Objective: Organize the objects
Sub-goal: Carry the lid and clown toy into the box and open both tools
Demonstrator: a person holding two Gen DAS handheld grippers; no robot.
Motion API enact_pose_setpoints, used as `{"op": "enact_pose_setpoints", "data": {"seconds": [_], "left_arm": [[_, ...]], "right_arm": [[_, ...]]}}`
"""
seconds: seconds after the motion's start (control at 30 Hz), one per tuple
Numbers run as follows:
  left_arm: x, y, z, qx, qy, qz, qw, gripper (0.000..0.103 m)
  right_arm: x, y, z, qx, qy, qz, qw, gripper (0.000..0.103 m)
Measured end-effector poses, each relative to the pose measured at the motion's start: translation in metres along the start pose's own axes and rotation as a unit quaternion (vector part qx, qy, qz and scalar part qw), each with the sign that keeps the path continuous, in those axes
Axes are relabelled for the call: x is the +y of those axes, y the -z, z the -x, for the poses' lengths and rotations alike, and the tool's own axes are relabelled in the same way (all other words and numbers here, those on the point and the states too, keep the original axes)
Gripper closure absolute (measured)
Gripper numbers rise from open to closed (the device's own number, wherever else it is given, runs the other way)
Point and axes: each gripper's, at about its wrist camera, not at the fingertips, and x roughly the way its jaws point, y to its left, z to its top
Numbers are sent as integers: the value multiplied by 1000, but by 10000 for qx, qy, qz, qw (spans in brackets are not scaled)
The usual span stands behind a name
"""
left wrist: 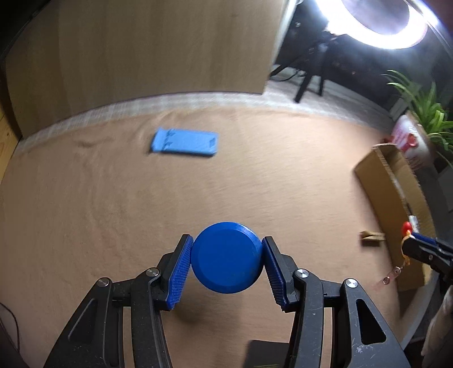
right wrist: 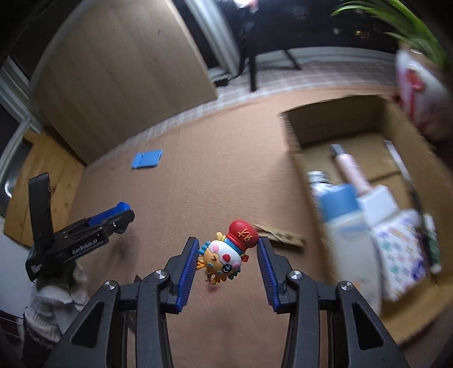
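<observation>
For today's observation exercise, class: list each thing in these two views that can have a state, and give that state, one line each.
Left gripper: shut on the blue round lid, held off the table.
Right gripper: shut on the cartoon figure keychain, lifted.
Cardboard box: open, partly filled.
Blue flat case: lying flat on the table.
Ring light: on.

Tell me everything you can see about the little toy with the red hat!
The small cartoon figure toy with a red hat looks like soft rubber or plastic. It has a white and orange face with pink cheeks, blue trim and a gold mark on the hat. It lies tilted, hat pointing up and right, lifted above the brown carpet. The right claw grips it between ridged blue pads. A short chain with a small ring hangs below it.
</observation>
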Motion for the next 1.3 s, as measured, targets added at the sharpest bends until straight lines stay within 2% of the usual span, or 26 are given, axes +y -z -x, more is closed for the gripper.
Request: {"op": "enact_pose_setpoints", "data": {"seconds": [0.23,0.43,0.63,0.93,1.0,1.07,1.1,1.13,1.17,1.3], "left_arm": [[-60,-18,15,-197,360,-409,9983,50],[-131,-29,17,-266,678,-903,9932,50],[-201,-45,12,-331,927,-1295,9867,50],[-281,-69,-9,-319,1155,-1588,9800,50],[-295,-73,-15,-266,1333,-1631,9772,49],[-305,-78,-22,-96,1441,-1547,9773,33],[-306,-80,-24,-83,1401,-1501,9787,21],[-308,-81,-24,-138,1378,-1476,9793,20],[-309,-81,-23,-194,1385,-1486,9790,20],[-301,-81,-19,-248,1325,-1468,9799,20]], "right_arm": [[-42,16,56,-438,314,-298,9981,65],[-71,20,86,-762,623,-368,9945,65],[-92,21,96,-846,732,-453,9927,65],[-110,17,101,-882,794,-424,9920,64],[-111,16,98,-856,754,-349,9929,64],[-108,16,96,-801,657,-201,9944,62],[-107,16,96,-827,692,-154,9940,55],[-105,17,97,-851,770,-101,9933,46],[-104,18,97,-878,827,-88,9927,43],[-108,19,102,-955,749,-157,9925,42]]}}
